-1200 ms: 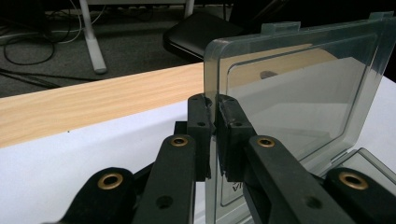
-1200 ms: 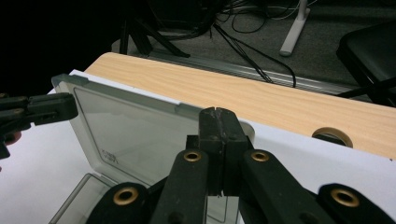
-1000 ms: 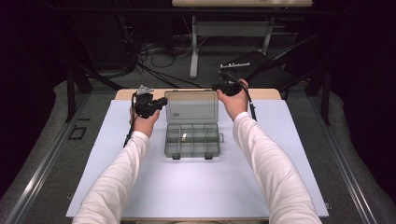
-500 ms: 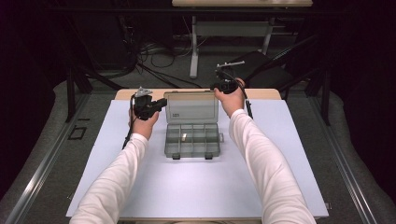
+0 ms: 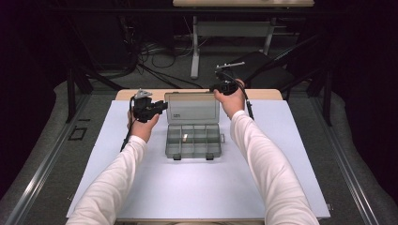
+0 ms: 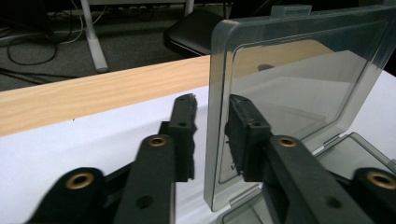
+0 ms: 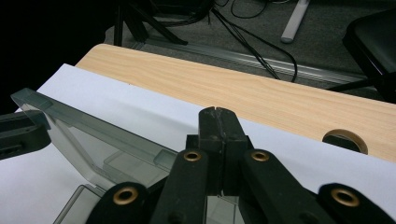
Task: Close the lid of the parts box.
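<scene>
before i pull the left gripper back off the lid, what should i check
1. Left gripper fingers released: ok, they have just been opening; the lid edge is between them, with a gap at one finger.
2. Lid stands by itself: cannot tell.
3. Right gripper shut, nothing between its fingers: ok.
4. Box flat on the table: ok.
5. Path back clear of the right gripper: ok, it is at the lid's far corner.
</scene>
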A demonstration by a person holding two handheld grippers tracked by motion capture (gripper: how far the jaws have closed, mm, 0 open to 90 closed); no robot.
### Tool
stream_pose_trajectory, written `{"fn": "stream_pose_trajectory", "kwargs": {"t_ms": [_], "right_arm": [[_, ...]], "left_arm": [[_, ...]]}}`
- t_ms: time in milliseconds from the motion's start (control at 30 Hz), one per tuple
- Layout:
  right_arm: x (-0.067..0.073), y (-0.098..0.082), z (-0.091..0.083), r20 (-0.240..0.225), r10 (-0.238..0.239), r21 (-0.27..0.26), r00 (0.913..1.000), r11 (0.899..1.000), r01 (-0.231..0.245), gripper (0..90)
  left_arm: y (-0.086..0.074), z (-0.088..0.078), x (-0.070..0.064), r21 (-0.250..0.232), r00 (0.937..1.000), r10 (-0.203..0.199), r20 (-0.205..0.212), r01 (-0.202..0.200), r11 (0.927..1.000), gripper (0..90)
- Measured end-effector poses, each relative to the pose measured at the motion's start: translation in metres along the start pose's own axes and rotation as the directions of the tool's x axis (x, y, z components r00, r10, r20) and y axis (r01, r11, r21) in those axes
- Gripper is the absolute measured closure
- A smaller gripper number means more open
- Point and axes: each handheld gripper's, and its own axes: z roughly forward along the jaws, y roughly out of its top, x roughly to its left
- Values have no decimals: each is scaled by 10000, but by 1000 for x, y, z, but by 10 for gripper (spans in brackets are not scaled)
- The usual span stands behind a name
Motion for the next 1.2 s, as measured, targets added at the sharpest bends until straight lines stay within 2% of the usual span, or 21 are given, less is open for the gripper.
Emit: {"fn": "stream_pose_trajectory", "kwargs": {"t_ms": [100,167,233,267,333,367,600,833,1100,1200], "right_arm": [[0,0,-1,-25,16,-6,10000,10000,-16,900],[0,0,-1,-59,-5,17,10000,10000,6,900],[0,0,-2,-118,-8,47,9999,10000,8,900],[0,-1,-2,-151,-4,76,9999,10000,5,900],[1,0,-2,-226,-23,163,9997,9999,27,900],[1,-1,-3,-211,-90,188,9997,9998,94,900],[2,-1,-5,-286,-192,238,9994,9995,199,900],[6,-5,-6,-608,-278,477,9978,9984,307,900],[10,-11,-11,-866,-595,585,9945,9962,647,900],[12,-13,-14,-1059,-866,632,9906,9936,936,899]], "left_arm": [[0,-6,0,55,10000,-95,25,95,9999,648],[0,-13,-1,303,9999,-150,-58,151,9994,665],[1,-18,-2,503,9989,-437,-187,446,9977,680],[1,-22,-3,655,9971,-716,-255,731,9952,696],[0,-25,-3,761,9925,-1217,78,1208,9898,729],[0,-26,-4,848,9919,-1259,164,1240,9886,740],[0,-27,-14,1244,9921,-1140,519,1068,9865,896],[1,-20,-30,1562,9851,-1153,1276,949,9832,900],[3,-15,-42,1679,9813,-1079,1597,807,9825,900],[4,-14,-48,1656,9798,-1067,1691,785,9831,900]]}}
